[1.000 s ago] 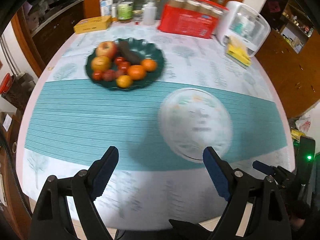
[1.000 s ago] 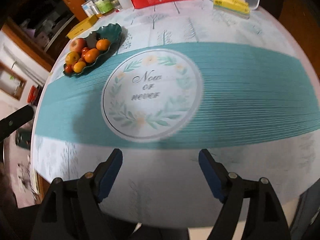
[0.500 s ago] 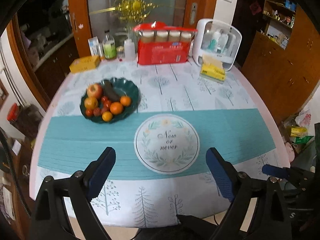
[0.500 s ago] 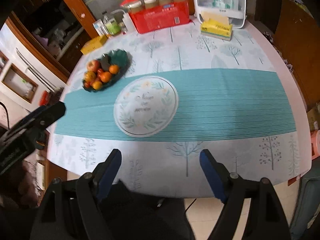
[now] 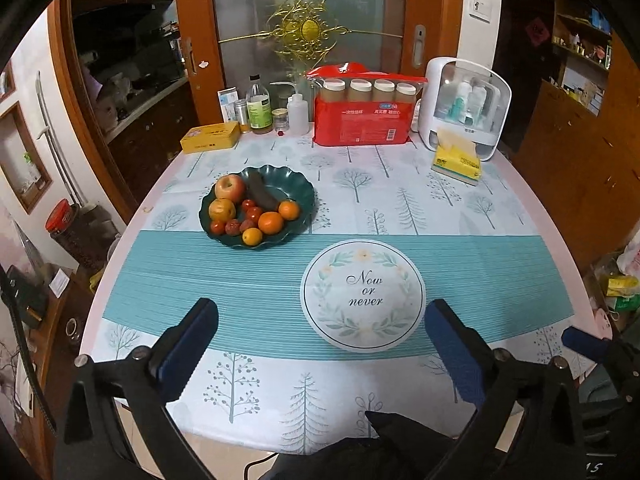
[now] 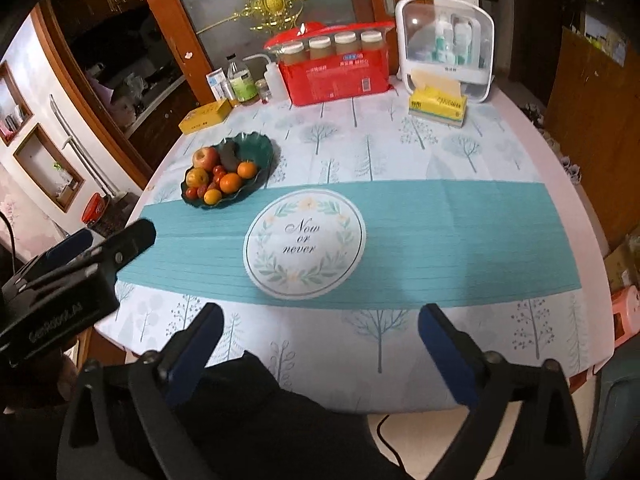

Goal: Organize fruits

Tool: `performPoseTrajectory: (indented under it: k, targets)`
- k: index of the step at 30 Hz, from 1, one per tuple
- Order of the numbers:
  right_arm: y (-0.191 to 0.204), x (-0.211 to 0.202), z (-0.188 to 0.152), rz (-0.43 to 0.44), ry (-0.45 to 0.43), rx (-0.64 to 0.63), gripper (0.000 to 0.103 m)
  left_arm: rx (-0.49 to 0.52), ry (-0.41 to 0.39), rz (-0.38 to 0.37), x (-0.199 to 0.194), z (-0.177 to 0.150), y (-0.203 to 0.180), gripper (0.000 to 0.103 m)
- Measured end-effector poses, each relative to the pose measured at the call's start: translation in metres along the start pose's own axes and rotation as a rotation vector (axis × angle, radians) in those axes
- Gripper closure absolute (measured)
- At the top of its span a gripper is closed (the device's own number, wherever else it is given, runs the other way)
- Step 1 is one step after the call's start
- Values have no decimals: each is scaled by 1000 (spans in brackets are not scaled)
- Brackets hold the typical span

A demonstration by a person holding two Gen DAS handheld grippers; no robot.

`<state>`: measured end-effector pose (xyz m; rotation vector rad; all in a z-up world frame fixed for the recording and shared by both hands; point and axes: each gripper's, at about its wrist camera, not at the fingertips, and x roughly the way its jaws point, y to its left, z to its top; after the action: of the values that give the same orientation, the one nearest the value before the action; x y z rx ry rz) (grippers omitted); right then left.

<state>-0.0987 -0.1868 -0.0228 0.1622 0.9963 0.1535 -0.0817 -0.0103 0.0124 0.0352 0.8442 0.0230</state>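
Both cams sit back off the near edge of the table (image 5: 500, 216), up high and tilted down across it toward the glass door (image 5: 304, 12) at the far end. The left wrist view looks pretty much straight on, while the right one sits further right and angles leftward. Both catch the round placemat (image 5: 362, 294) and the green fruit plate (image 6: 262, 148).

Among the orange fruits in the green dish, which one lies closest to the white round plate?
The orange in the middle: in the green dish it lies closest to the white plate; the smaller ones sit behind and left.
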Motion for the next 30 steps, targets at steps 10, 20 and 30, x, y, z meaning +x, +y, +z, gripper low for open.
performPoseTrajectory:
  k: [10,20,30]
  targets:
    - [9,5,1,-11,-2,-24,0,-21,16,17,6,-2,8,1]
    - [9,14,2,4,31,-15,0,-19,30,10,11,-3,8,1]
    - [5,14,4,-10,32,-8,0,-16,35,-1,15,-2,4,1]
